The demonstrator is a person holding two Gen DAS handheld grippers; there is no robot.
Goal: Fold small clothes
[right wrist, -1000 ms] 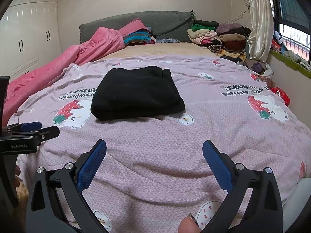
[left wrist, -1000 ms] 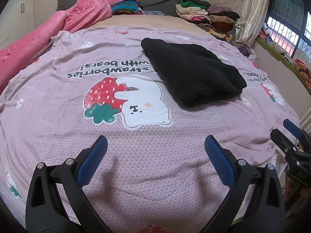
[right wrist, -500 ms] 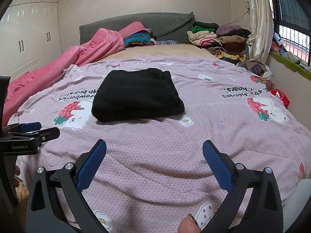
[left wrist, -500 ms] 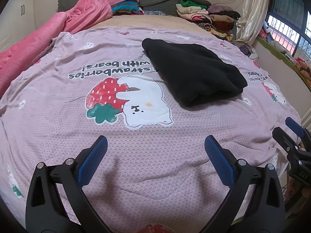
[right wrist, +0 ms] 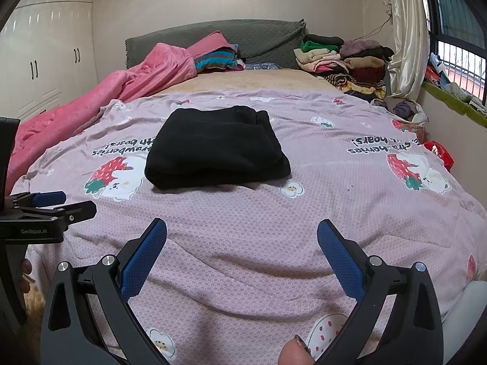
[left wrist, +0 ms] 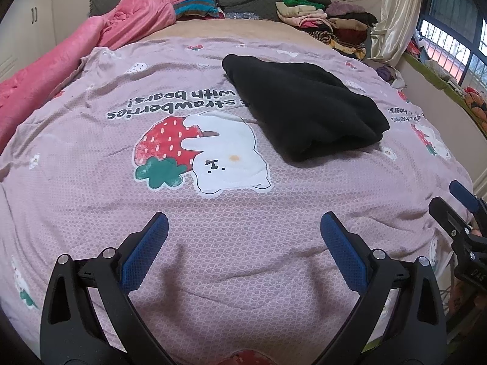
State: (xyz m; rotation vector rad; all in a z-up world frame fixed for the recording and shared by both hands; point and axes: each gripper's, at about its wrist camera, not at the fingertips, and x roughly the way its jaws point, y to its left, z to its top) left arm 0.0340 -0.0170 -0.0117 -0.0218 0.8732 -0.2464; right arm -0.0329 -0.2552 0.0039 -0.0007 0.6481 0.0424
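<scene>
A black garment [left wrist: 304,106] lies folded into a flat rectangle on the pink strawberry-and-bear bedspread [left wrist: 213,243]; it also shows in the right wrist view [right wrist: 216,149], mid-bed. My left gripper [left wrist: 242,245] is open and empty, low over the near part of the bedspread, well short of the garment. My right gripper [right wrist: 242,246] is open and empty too, over the bed's near edge. Each gripper appears at the edge of the other's view: the right one [left wrist: 459,210], the left one [right wrist: 48,206].
A pink blanket [right wrist: 100,100] runs along the bed's left side. Stacked folded clothes [right wrist: 341,60] sit at the far right by the grey headboard [right wrist: 213,39]. A window and curtain [right wrist: 408,36] are on the right, white wardrobes [right wrist: 45,60] on the left.
Both grippers have drawn back slightly toward the foot of the bed and stayed open. The black garment has not moved.
</scene>
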